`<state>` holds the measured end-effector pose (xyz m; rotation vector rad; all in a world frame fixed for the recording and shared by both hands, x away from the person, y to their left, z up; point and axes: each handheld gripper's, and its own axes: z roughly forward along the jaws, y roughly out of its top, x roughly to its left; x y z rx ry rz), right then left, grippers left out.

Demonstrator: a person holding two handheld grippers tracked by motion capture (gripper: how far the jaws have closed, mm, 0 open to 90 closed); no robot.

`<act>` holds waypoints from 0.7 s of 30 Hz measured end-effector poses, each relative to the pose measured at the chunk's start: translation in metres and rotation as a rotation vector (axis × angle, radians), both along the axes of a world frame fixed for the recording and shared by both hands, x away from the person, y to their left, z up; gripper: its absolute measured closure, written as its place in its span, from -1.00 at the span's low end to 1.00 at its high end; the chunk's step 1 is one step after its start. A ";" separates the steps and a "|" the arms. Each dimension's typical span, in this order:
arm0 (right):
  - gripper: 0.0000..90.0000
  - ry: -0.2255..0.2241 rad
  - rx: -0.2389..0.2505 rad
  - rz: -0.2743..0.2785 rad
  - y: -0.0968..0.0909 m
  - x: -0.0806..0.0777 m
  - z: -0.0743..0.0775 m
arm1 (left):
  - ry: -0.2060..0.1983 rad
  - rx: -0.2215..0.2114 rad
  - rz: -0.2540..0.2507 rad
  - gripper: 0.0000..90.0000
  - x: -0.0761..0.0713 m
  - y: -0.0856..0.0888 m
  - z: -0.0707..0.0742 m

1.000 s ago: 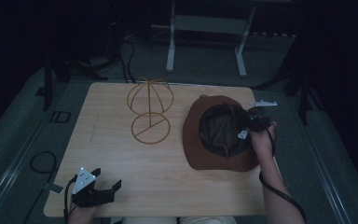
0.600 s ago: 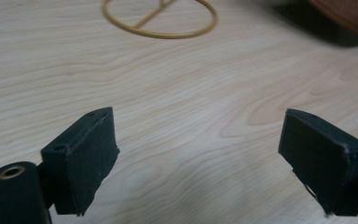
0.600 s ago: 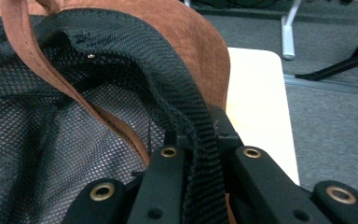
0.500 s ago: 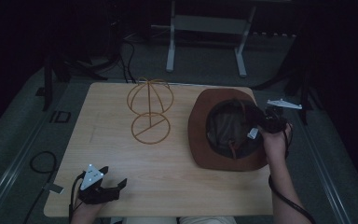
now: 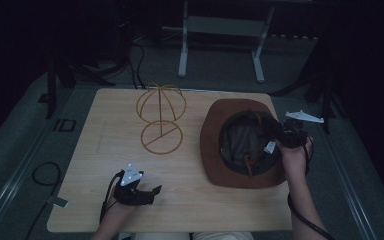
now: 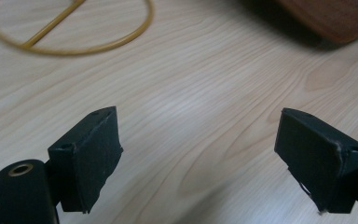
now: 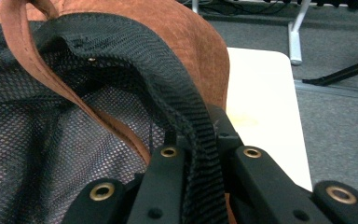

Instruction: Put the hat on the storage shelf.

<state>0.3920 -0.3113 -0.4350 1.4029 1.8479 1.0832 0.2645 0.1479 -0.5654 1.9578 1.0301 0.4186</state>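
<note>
A brown suede hat (image 5: 213, 150) lies crown down on the right half of the wooden table (image 5: 95, 150), its black mesh lining facing up. My right gripper (image 5: 276, 135) is shut on the hat's black inner band at the right rim; in the right gripper view the band (image 7: 200, 140) runs between the closed jaws (image 7: 203, 163), with the suede hat (image 7: 186, 42) behind. My left gripper (image 5: 152, 191) hovers low near the table's front edge, left of the hat. Its jaws (image 6: 198, 154) have just been closing a little but stand wide apart over bare wood.
A gold wire hat stand (image 5: 161, 117) stands at the middle back of the table; its base ring (image 6: 74, 28) shows ahead of the left jaws, and the hat's brim (image 6: 335, 16) at upper right. Cables and a metal frame (image 5: 220, 30) lie on the floor beyond.
The left gripper has moved right along the front edge. The right hand has shifted right and nearer with the hat, which has tipped so that its opening faces up.
</note>
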 end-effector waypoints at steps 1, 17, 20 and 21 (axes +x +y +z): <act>0.91 0.008 0.007 0.002 -0.001 0.000 -0.001 | 0.003 0.007 -0.014 -0.68 0.002 -0.004 0.002; 0.91 0.019 0.000 0.021 0.000 -0.008 -0.005 | -0.024 -0.014 -0.153 -0.67 0.041 -0.073 0.045; 0.91 0.018 0.004 0.025 0.000 -0.009 -0.006 | -0.041 -0.023 -0.166 -0.67 0.051 -0.089 0.060; 0.91 0.018 0.004 0.025 0.000 -0.009 -0.006 | -0.041 -0.023 -0.166 -0.67 0.051 -0.089 0.060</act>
